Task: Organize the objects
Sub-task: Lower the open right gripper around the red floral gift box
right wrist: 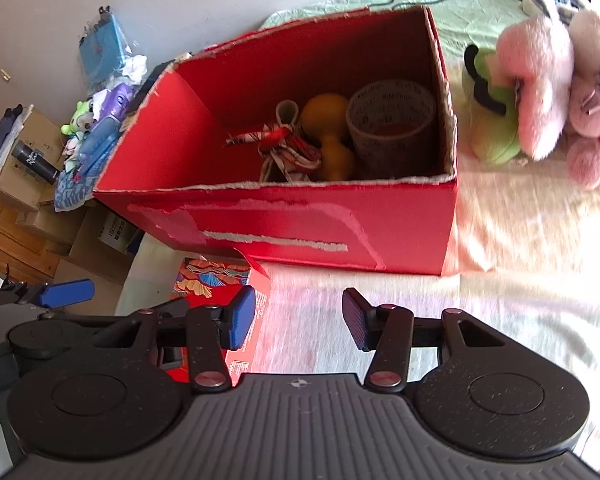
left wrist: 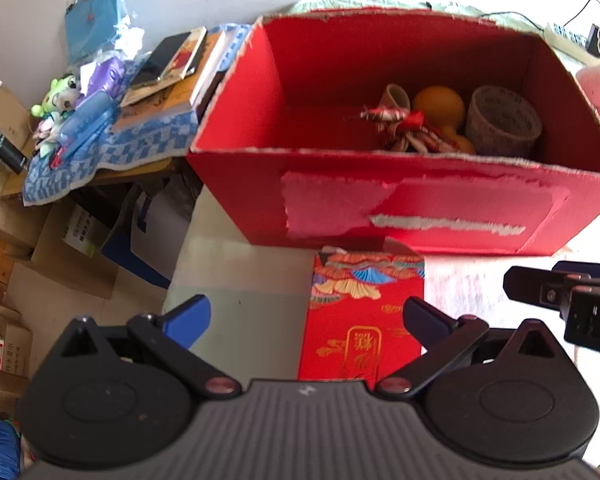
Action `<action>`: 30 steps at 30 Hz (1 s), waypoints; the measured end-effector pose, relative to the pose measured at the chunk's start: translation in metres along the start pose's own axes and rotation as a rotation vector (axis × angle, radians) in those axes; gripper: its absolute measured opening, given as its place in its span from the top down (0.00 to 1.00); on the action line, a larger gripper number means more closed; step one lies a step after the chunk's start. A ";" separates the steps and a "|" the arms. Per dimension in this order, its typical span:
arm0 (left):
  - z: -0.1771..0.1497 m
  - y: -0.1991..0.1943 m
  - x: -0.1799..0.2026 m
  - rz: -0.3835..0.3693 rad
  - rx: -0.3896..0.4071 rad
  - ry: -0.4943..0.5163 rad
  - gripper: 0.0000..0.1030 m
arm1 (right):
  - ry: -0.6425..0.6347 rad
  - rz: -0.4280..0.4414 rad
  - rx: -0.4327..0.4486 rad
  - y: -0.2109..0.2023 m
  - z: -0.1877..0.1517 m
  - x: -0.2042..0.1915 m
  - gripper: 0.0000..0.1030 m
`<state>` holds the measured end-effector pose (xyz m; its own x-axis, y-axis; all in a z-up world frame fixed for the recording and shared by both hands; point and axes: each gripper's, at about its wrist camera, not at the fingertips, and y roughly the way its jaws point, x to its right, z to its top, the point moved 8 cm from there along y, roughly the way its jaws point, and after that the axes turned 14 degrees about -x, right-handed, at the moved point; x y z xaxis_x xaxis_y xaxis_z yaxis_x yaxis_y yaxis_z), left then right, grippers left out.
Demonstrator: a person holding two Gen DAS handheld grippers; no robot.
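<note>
We look along two hand-held grippers toward a torn red cardboard box (left wrist: 400,208) that stands open on a pale cloth-covered surface (right wrist: 520,280). Our left gripper (left wrist: 306,314) has its blue-padded fingers (left wrist: 192,318) spread wide apart, holding nothing; a small red gift box (left wrist: 364,320) with fan and flower patterns lies between and just past them, its far end near the big box's front wall. Our right gripper (right wrist: 298,320) also has its fingers apart and empty, hovering over the bare cloth; the small gift box (right wrist: 224,280) sits just left of its left finger.

Inside the big box, toward the right end, we see a roll of brown printed tape (right wrist: 392,124) standing against the right wall, an orange gourd-shaped piece (right wrist: 330,132) just left of it, and a tangle of red-and-white patterned ribbon or cloth (right wrist: 288,148) lying in front of both.

To the right of the box, a pink plush toy (right wrist: 540,80) and a green plush piece (right wrist: 494,128) rest on the cloth, well apart from either gripper. To the far left, a stack of books (left wrist: 176,76) and small toys (left wrist: 60,96) crowd a blue-checked cloth (left wrist: 100,152), with cardboard cartons (left wrist: 60,248) below.
</note>
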<state>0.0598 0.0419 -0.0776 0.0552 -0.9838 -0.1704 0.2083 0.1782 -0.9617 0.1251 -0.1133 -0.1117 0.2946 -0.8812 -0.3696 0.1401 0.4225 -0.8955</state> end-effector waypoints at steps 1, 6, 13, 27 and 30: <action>-0.002 0.002 0.000 -0.002 -0.007 0.003 0.01 | 0.008 0.002 -0.005 0.002 -0.001 0.000 0.50; -0.009 0.009 0.000 -0.023 -0.032 0.032 0.01 | 0.044 0.029 -0.033 0.011 -0.002 -0.003 0.50; -0.015 0.017 0.001 -0.070 -0.055 0.054 0.01 | 0.069 0.070 -0.060 0.020 0.000 -0.012 0.50; -0.030 0.035 0.001 -0.109 -0.110 0.096 0.00 | 0.056 0.122 -0.117 0.038 -0.003 -0.037 0.50; -0.028 0.038 0.000 -0.120 -0.123 0.097 0.00 | 0.056 0.129 -0.135 0.044 -0.003 -0.040 0.50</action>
<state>0.0400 0.0478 -0.1203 -0.0589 -0.9960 -0.0668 0.0868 0.0616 -0.9943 0.1164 -0.0600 -0.1370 0.2486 -0.8335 -0.4934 -0.0251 0.5037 -0.8635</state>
